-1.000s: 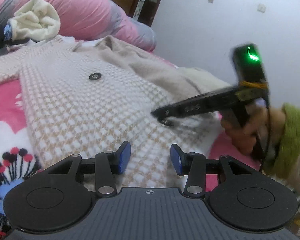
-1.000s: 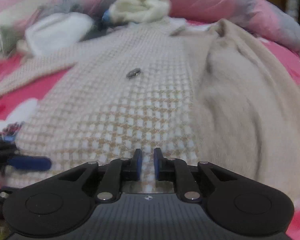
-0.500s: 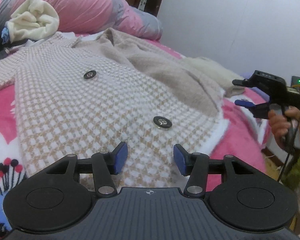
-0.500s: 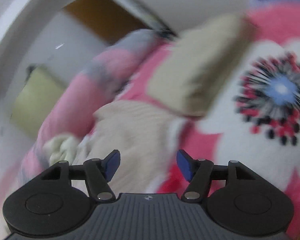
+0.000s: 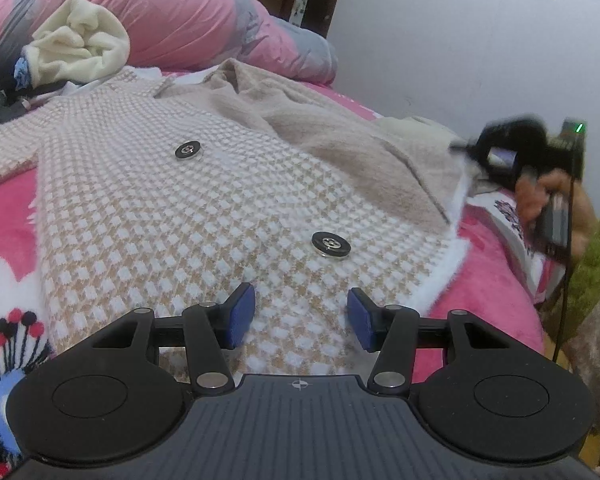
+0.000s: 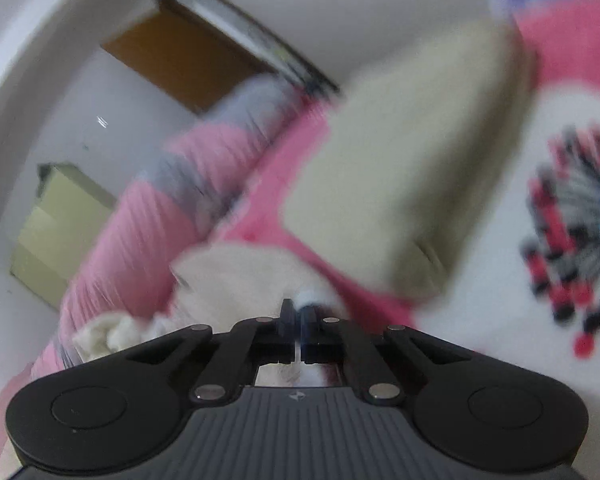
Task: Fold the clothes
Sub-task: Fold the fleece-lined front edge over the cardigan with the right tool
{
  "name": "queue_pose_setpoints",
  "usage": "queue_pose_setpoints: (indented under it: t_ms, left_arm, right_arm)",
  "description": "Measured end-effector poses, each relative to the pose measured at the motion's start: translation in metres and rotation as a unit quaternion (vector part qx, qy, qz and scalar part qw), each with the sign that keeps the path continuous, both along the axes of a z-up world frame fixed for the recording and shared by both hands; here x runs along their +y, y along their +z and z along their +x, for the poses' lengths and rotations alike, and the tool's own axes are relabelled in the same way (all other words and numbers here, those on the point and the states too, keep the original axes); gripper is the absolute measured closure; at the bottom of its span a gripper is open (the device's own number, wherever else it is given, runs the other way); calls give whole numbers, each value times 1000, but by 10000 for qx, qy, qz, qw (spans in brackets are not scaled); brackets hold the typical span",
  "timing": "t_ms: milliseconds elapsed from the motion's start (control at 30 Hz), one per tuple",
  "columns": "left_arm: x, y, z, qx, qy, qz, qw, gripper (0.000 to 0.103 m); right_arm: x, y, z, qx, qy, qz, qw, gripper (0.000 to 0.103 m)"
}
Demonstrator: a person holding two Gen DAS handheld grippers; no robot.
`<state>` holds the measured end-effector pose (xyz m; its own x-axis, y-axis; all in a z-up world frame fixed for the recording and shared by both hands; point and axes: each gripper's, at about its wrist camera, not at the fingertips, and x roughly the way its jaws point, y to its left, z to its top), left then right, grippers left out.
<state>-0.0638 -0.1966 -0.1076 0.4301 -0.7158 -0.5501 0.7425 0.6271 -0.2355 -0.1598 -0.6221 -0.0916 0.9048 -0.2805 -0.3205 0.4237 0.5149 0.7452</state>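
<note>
A beige-and-white houndstooth coat (image 5: 160, 208) lies spread on the bed, with two dark buttons (image 5: 331, 243) and its plush beige lining (image 5: 340, 132) turned open on the right. My left gripper (image 5: 301, 312) hovers open over the coat's near hem, nothing between its blue pads. A hand (image 5: 540, 196) holds my right gripper (image 5: 466, 146) at the coat's far right edge. In the right wrist view that gripper (image 6: 296, 308) is shut, with the coat's fluffy white edge (image 6: 310, 296) pinched at its tips. This view is blurred and rolled sideways.
A pink-and-grey quilt (image 5: 172, 12) and a rolled cream garment (image 5: 80, 44) lie behind the coat. A folded beige garment (image 6: 400, 184) rests on the pink floral blanket (image 6: 572, 216). A white wall (image 5: 460, 40) stands to the right, and a green sleeve (image 5: 596, 264) shows at the bed's right edge.
My right gripper left the coat's middle, swung to its right edge while rolling over, opened, then shut on the fluffy edge. The left gripper stayed nearly in place, jaws slightly wider.
</note>
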Motion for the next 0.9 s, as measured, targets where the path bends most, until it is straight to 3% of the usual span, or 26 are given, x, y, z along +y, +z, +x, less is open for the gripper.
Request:
queue_pose_setpoints:
  t_ms: [67,133,200,267,367,400,500,533,567,633,667,700,767,900]
  left_arm:
    - [2,1,1,58,-10,-42,10000,52]
    - [4,1,2,123,-20,-97,9999,52]
    - [9,0,5,247,-5,-230,9994,52]
    - [17,0,9,410,-1,-415,9983,52]
    - [31,1,15,572,29,-616,9965,52]
    - [37,1,17,601,44,-677,9959,52]
    - [56,3,22,672,109,-817,9943,52]
    - [61,4,24,695,131,-863,9938,52]
    - [64,4,26,694,148,-889,9935,52]
    - [66,4,29,690,182,-939,9930,52]
    - [66,4,31,686,198,-963,9928,52]
    - [64,4,31,673,186,-968,9929,52]
    - [59,5,32,647,160,-977,9930,52]
    - [50,4,29,579,-53,-925,9940,52]
  right_arm:
    - [14,30,6,-289,117,-378,9988,101]
    - [40,65,19,-460,457,-1059,9923,101]
    - [84,98,29,-476,1047,-2117,9705,101]
    - [142,117,36,-399,1854,-3425,9202,101]
    - [225,101,37,29,3325,-4942,8032,101]
    - [247,87,35,284,3776,-5258,7617,101]
    - [286,34,28,1290,4526,-5785,6661,101]
    - [295,17,26,1614,4675,-5907,6375,102]
    - [301,6,22,1786,4700,-5979,6243,101]
    - [308,-9,12,1954,4640,-6081,6138,100]
    - [309,-9,10,2015,4578,-6004,6240,100]
    - [308,-4,9,2062,4495,-5846,6432,100]
    - [297,15,5,1907,4275,-5407,6989,98]
    - [222,48,-14,1338,3428,-3643,8555,85]
